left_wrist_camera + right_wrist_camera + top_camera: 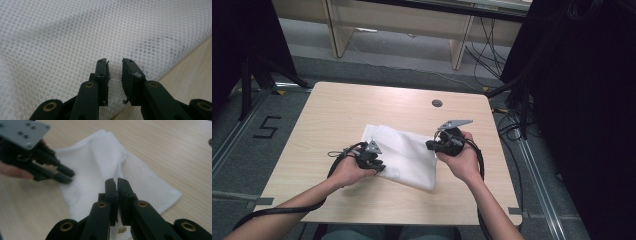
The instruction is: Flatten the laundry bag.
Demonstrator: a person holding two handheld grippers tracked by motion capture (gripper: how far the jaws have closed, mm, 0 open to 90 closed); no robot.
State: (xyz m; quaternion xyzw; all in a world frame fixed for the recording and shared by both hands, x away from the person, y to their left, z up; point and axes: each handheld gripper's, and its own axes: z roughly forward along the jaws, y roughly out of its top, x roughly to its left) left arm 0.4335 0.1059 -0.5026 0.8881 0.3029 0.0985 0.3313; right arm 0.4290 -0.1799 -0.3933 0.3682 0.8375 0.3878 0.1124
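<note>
High view: a white mesh cloth [404, 152] is lying folded near the centre of the frame on a light wooden table [337, 115], its long axis running from upper left to lower right. The left gripper [379, 166], held in the person's left hand [346, 171], is resting on the cloth's lower-left edge. The right gripper [430, 145], held in the right hand [464, 159], is meeting the cloth's right edge, with its grey three-cornered plate pointing toward the upper right. A small round hole [437, 103] is sitting in the tabletop above the cloth, well apart from it.

Left gripper view: the jaws of the left gripper [115, 72] are standing a little way apart at lower centre, and a raised pucker of the mesh cloth [75, 37] is lying in the gap between them; whether the pads are pressing it cannot be told. The table [195, 65] is showing as a strip at the lower right.

Right gripper view: the jaws of the right gripper [116, 185] are standing almost together at lower centre, leaving only a narrow slit, with the white cloth [100, 160] passing beneath and apparently between them lower down. The left gripper [65, 175] is lying blurred at the upper left, its tips over the cloth's far edge.
</note>
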